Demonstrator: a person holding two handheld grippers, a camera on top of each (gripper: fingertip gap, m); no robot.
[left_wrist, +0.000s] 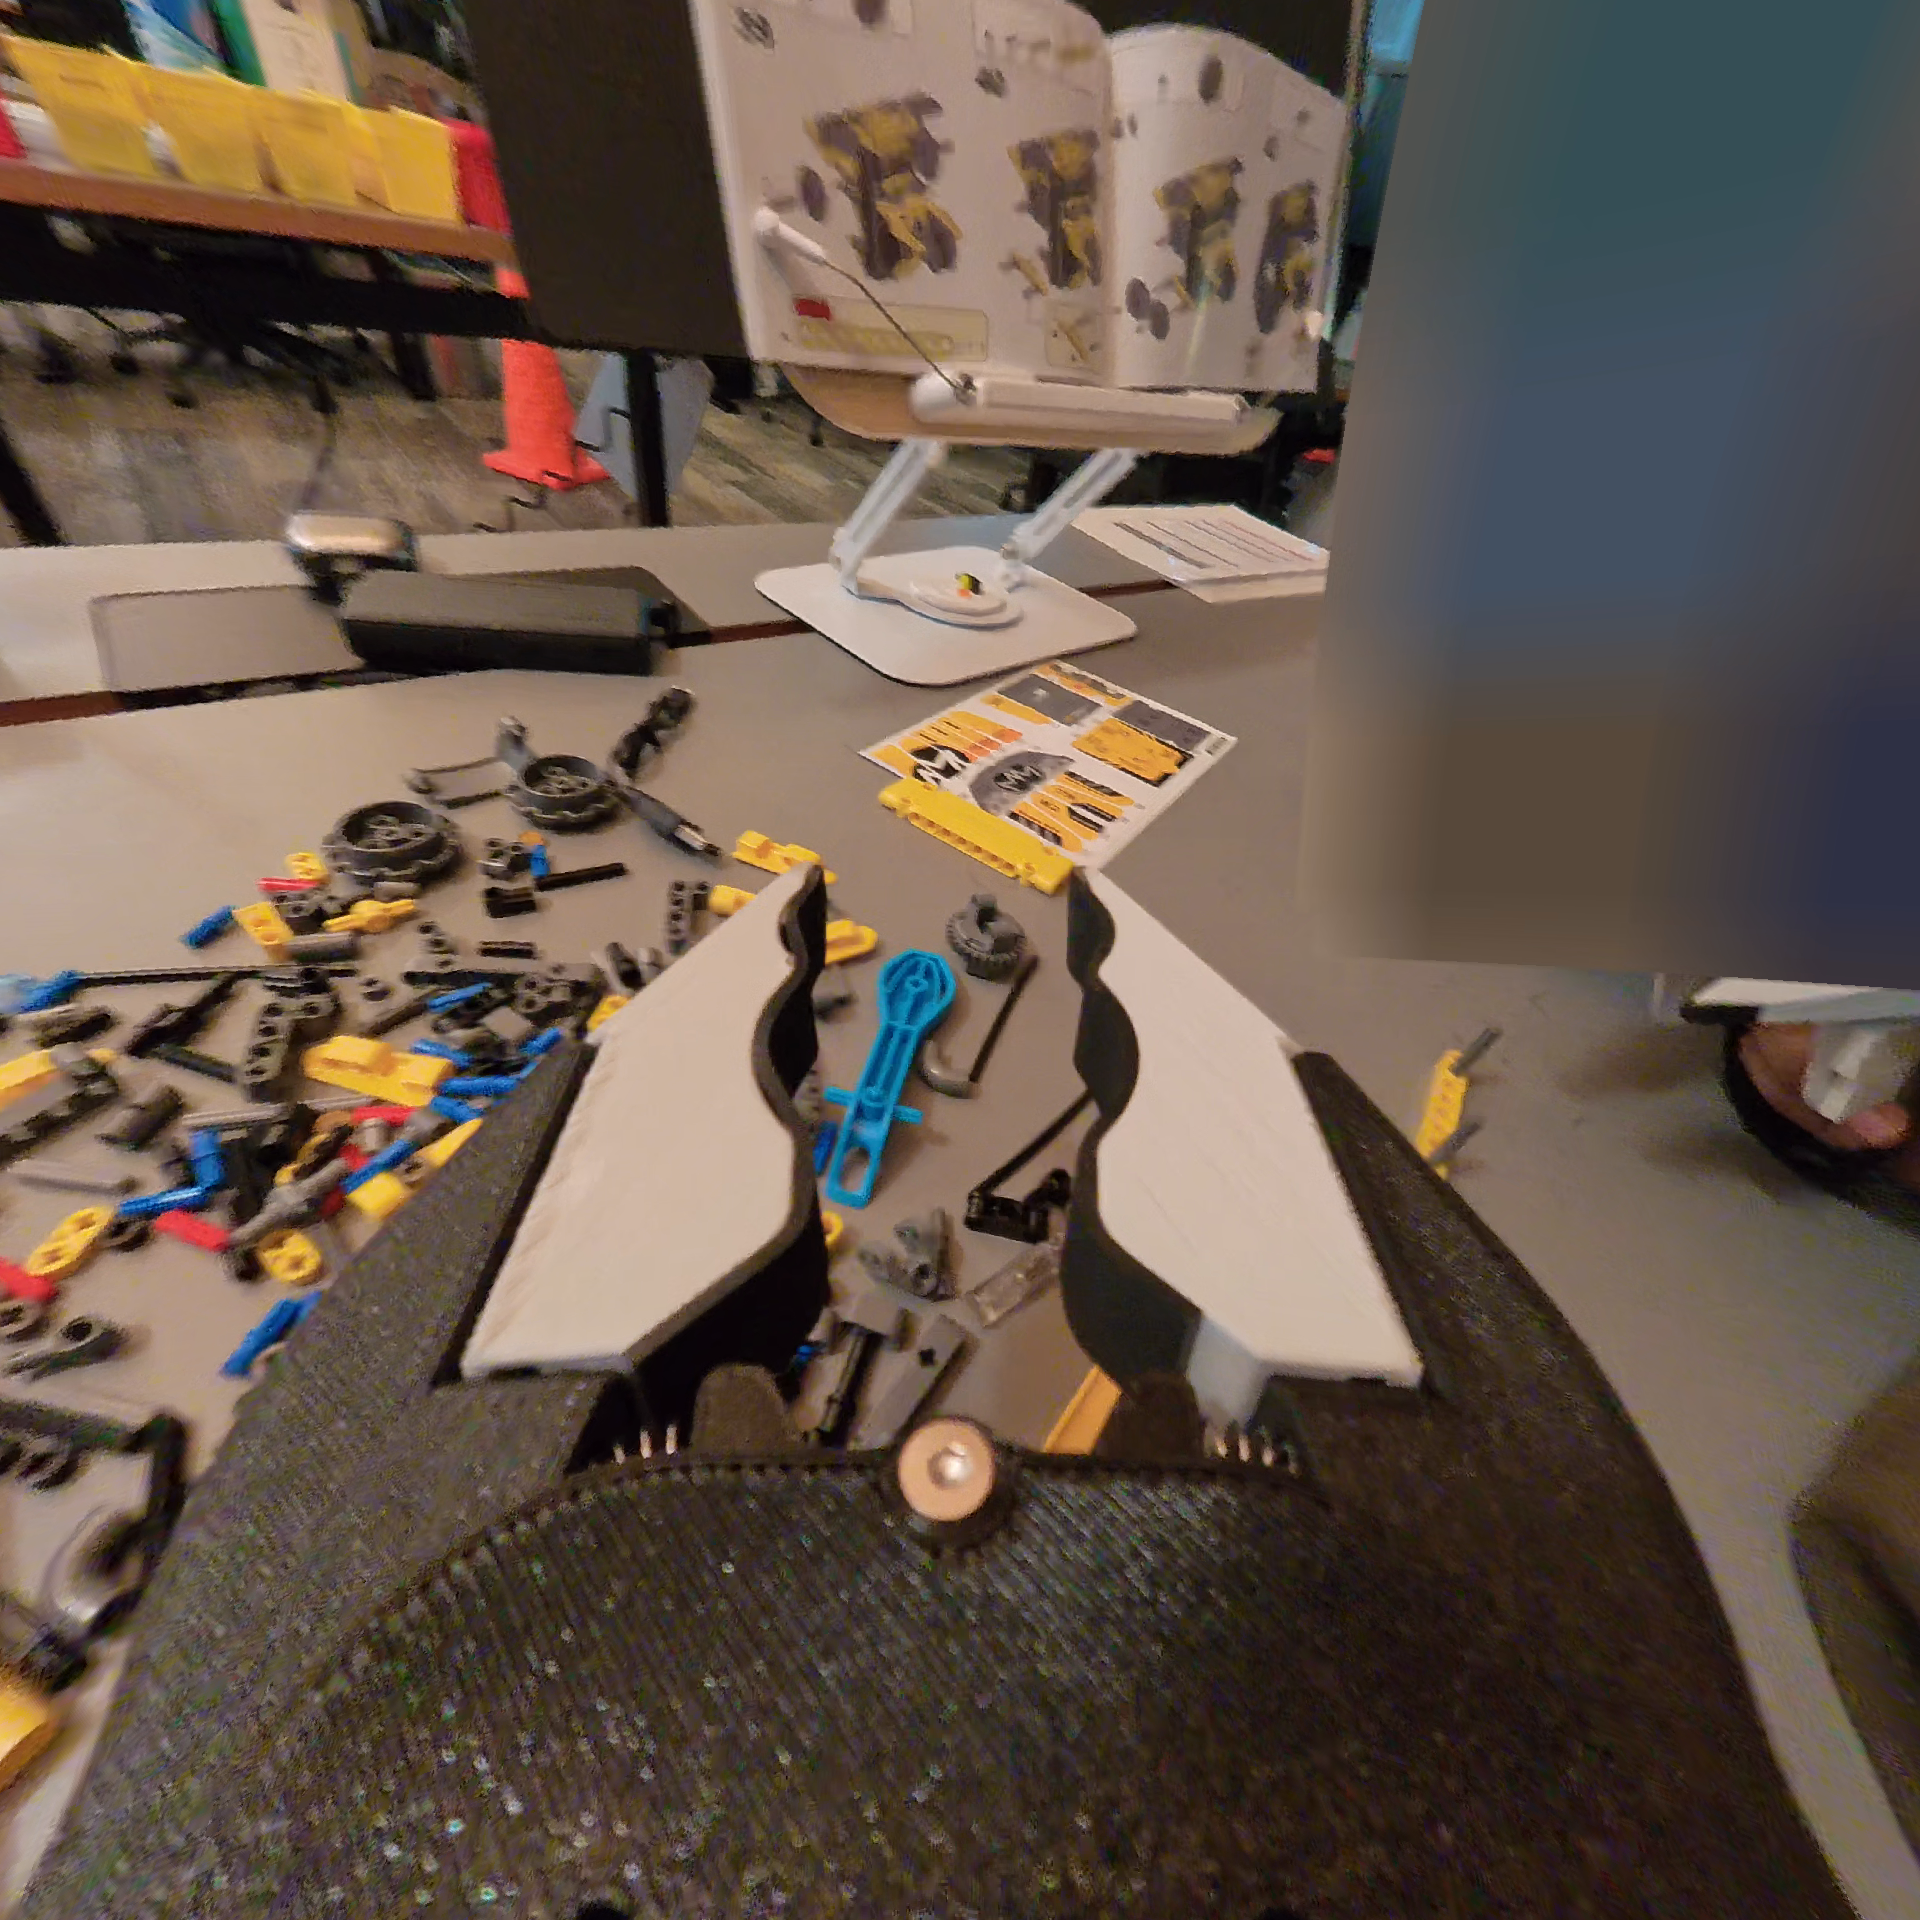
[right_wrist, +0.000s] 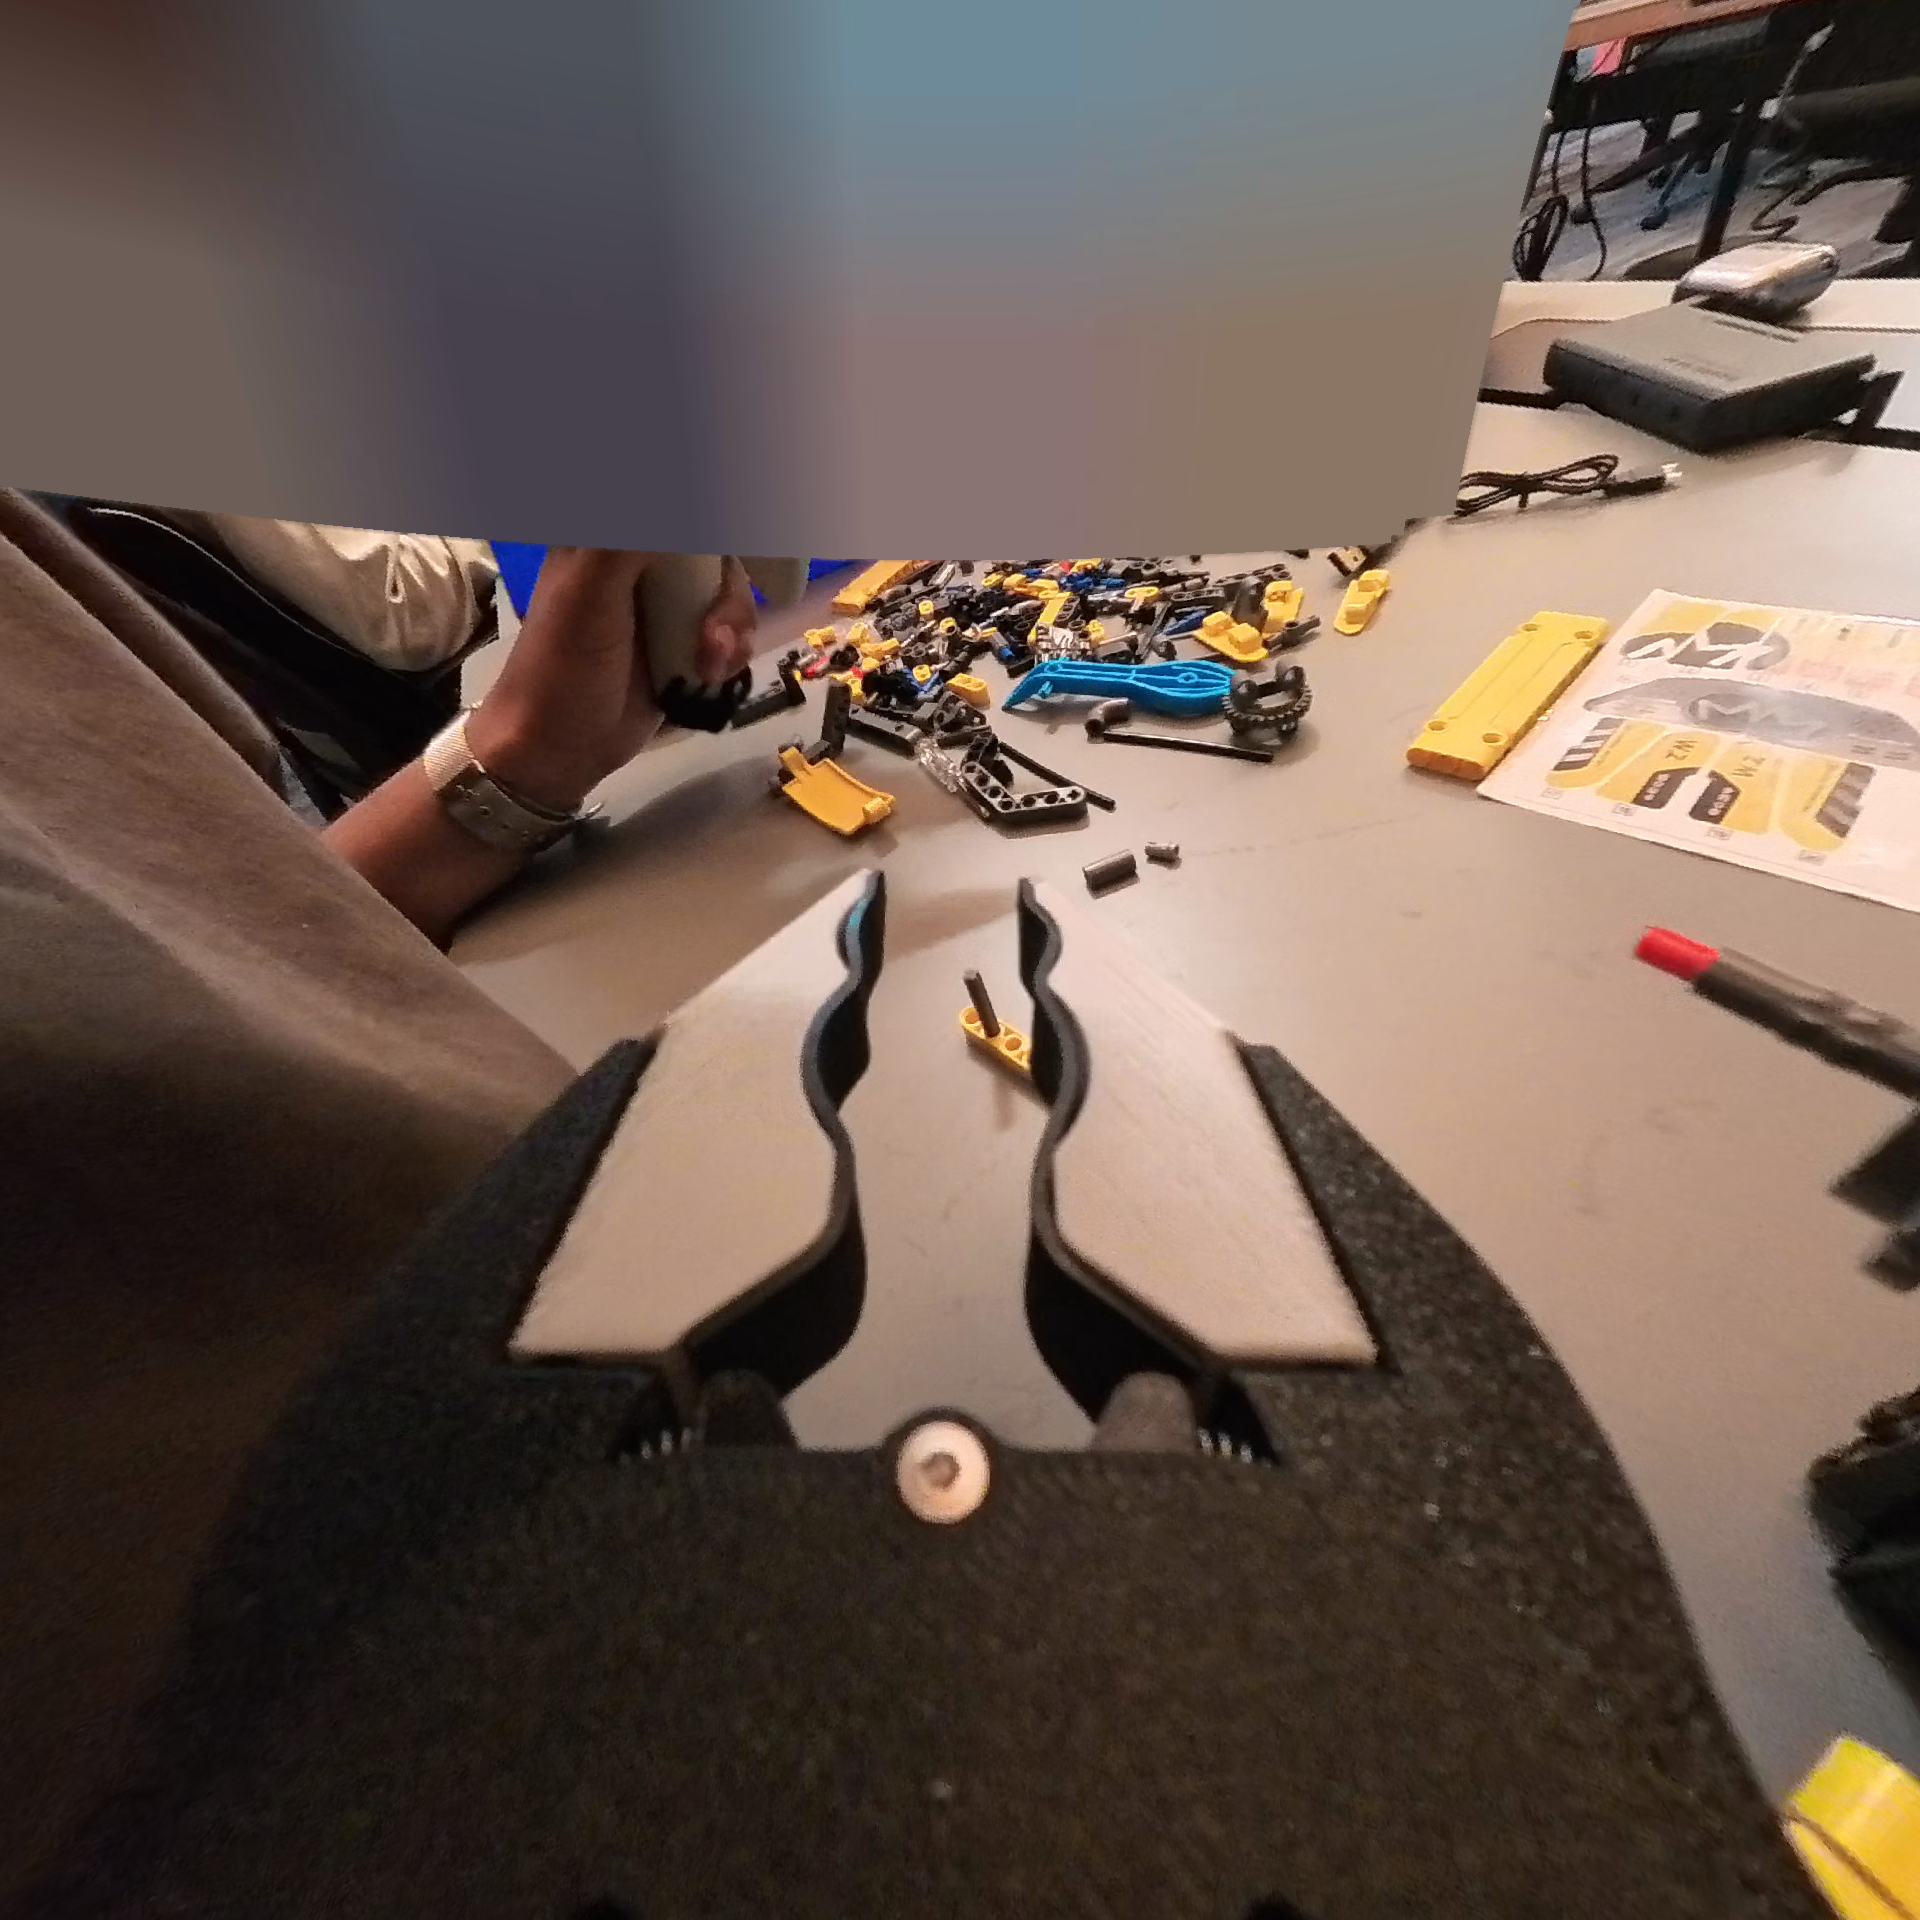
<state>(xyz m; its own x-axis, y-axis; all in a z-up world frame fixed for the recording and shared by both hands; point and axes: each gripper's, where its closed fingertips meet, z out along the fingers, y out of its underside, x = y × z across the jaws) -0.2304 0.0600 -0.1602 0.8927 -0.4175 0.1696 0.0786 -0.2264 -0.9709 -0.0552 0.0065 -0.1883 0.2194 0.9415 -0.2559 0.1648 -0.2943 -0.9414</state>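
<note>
Right gripper (right_wrist: 951, 894) jaws apart around small yellow beam (right_wrist: 995, 1039) on table (right_wrist: 1403, 1091)

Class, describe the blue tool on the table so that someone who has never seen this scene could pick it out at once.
Start at the grey table and find the heap of small black, yellow and blue building pieces. At the heap's near edge, framed between the open fingers of the left gripper, lies the blue separator tool. It is the longest blue piece, bright sky-blue, with a rounded head and slotted handle, unlike the short dark-blue pins.
</note>
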